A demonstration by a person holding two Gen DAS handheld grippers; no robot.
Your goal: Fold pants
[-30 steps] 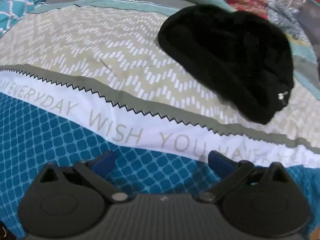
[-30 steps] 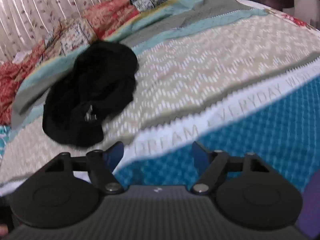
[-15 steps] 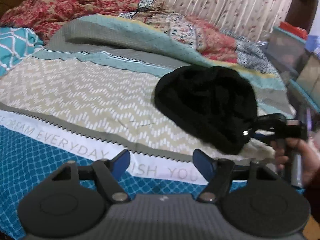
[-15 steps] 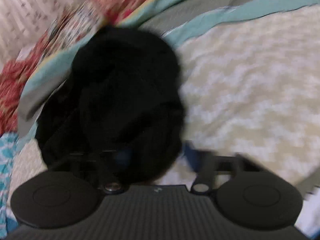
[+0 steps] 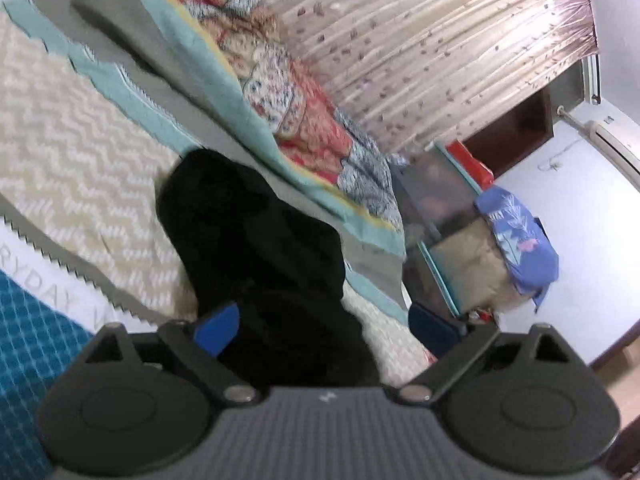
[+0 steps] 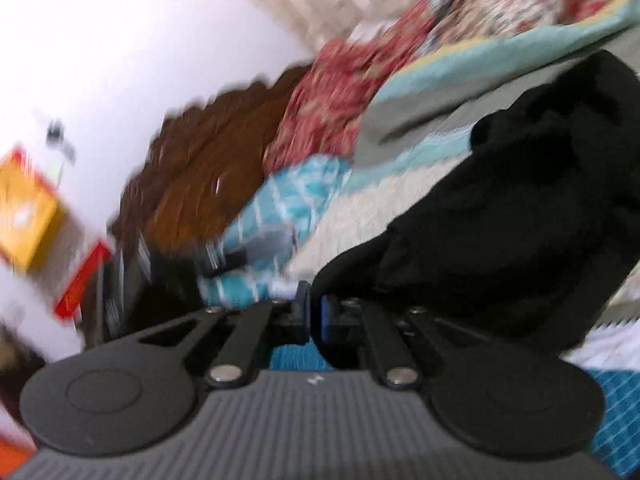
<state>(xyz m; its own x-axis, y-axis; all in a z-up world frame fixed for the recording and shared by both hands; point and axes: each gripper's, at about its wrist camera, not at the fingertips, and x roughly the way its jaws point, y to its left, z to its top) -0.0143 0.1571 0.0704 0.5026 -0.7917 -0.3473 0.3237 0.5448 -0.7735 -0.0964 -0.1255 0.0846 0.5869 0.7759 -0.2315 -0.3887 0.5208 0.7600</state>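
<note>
While the black pants (image 5: 256,264) lie bunched on the patterned bedspread (image 5: 80,168) of the bed, the right hand-held gripper (image 6: 314,316) has its jaws pinched together on an edge of the dark fabric, which trails off to the right of its fingers. The left hand-held gripper (image 5: 324,324) is opening, its blue pads (image 5: 216,328) spread wide, the pants between them but unpressed.
</note>
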